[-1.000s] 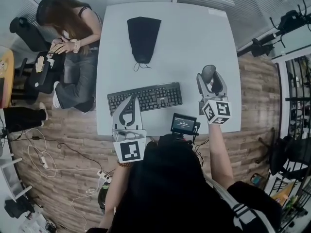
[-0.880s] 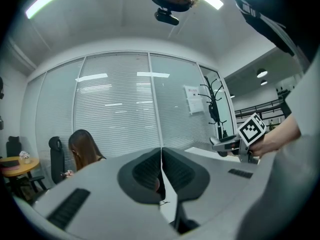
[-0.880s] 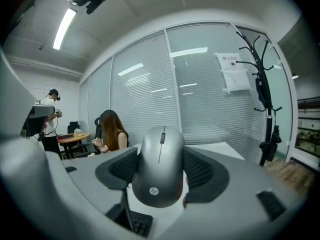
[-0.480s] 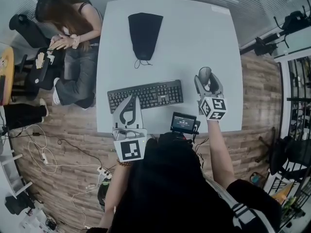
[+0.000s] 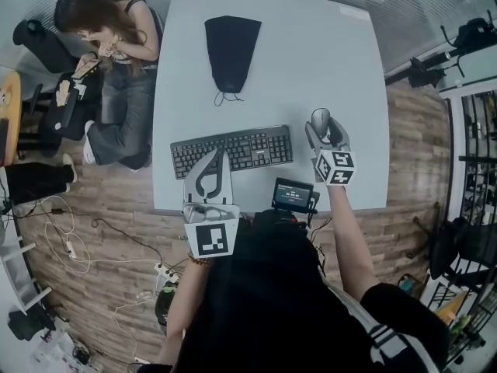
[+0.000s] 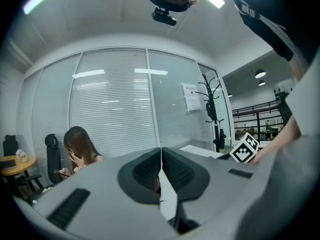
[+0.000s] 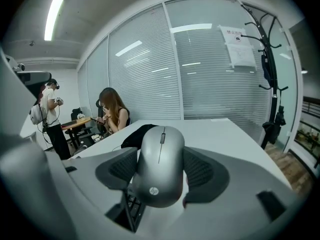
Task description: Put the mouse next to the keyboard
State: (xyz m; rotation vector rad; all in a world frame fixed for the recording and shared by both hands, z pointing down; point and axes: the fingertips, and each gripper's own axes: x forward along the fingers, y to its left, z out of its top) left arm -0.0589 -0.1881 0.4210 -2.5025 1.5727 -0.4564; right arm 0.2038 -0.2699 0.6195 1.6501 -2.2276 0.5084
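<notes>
White table: mouse clamped between right tongs, beside keyboard.

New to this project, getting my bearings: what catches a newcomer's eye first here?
A grey HP mouse clamped in the right tool, just off the right end of the black keyboard. A black drawstring pouch lies at the white table's far side; the left tool, shut and empty, hangs at the keyboard's near edge.
</notes>
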